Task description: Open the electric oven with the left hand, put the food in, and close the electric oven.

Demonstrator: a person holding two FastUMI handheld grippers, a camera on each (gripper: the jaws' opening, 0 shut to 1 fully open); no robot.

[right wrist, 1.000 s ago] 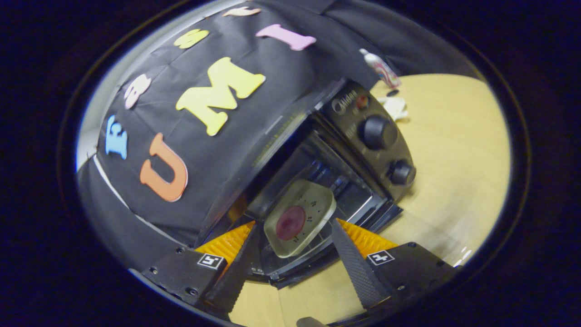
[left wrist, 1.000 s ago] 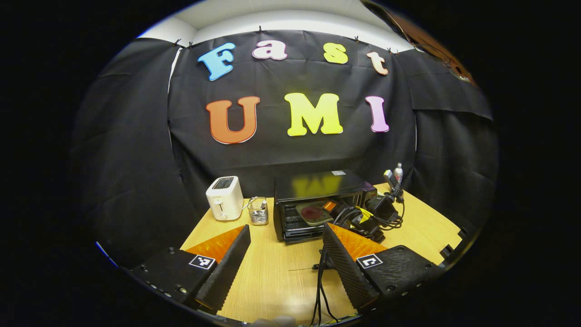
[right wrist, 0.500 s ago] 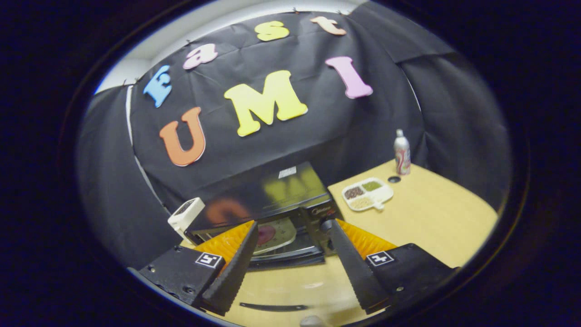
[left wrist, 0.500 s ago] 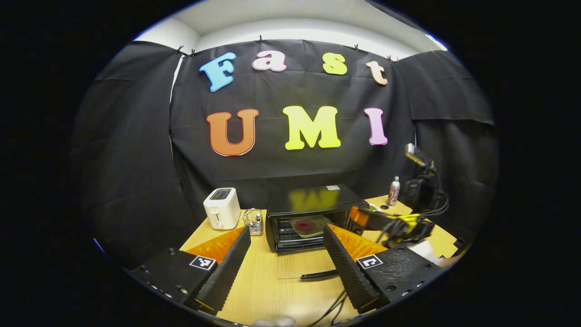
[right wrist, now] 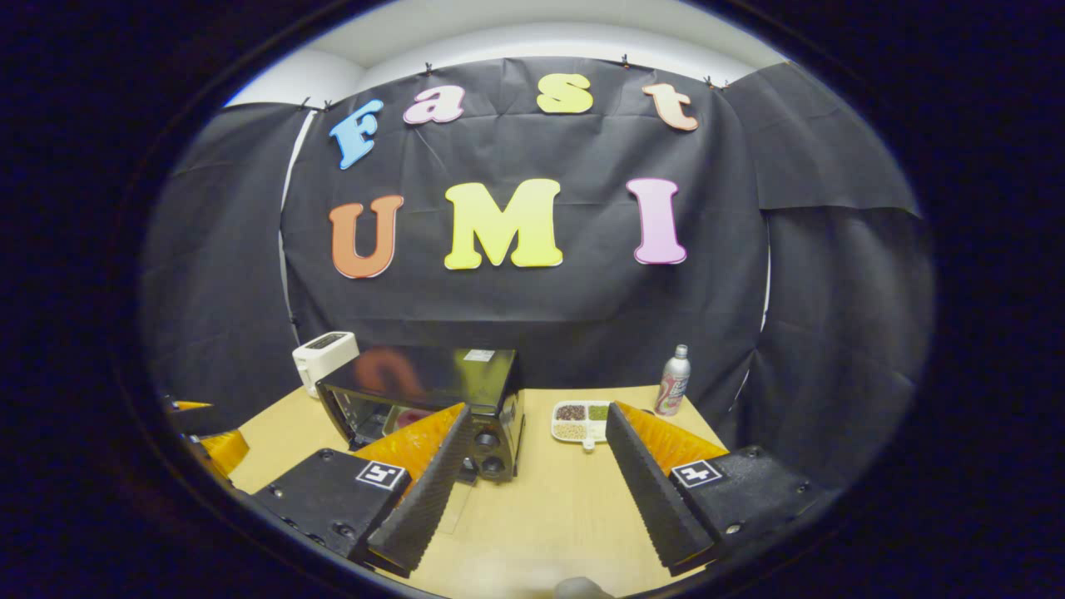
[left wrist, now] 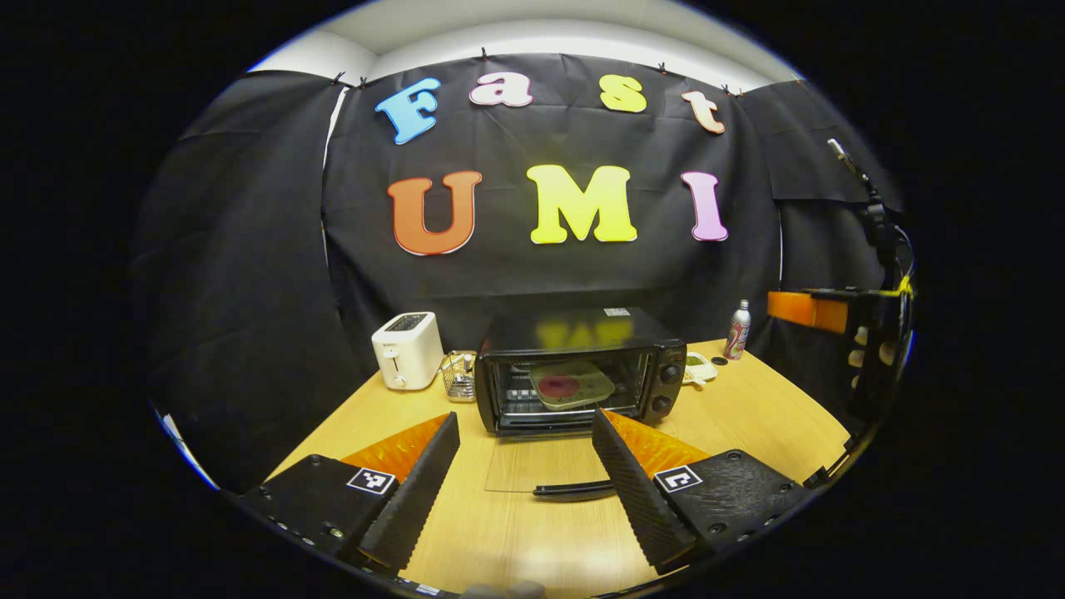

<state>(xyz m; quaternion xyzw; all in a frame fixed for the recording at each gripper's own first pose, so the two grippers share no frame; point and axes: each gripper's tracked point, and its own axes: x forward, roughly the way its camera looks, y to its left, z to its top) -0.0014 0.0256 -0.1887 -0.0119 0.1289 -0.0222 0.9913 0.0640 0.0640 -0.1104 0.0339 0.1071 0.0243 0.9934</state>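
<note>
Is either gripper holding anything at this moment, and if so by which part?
Nothing is held. The left gripper and the right gripper are both open and empty; the plate of food sits inside the open oven.

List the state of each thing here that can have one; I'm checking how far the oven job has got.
Oven: open, door flat on the table.
Plate of food: inside the oven, on the rack.
Left gripper: open, holding nothing.
Right gripper: open, holding nothing.
Toaster: slots look empty.
Bottle: upright.
</note>
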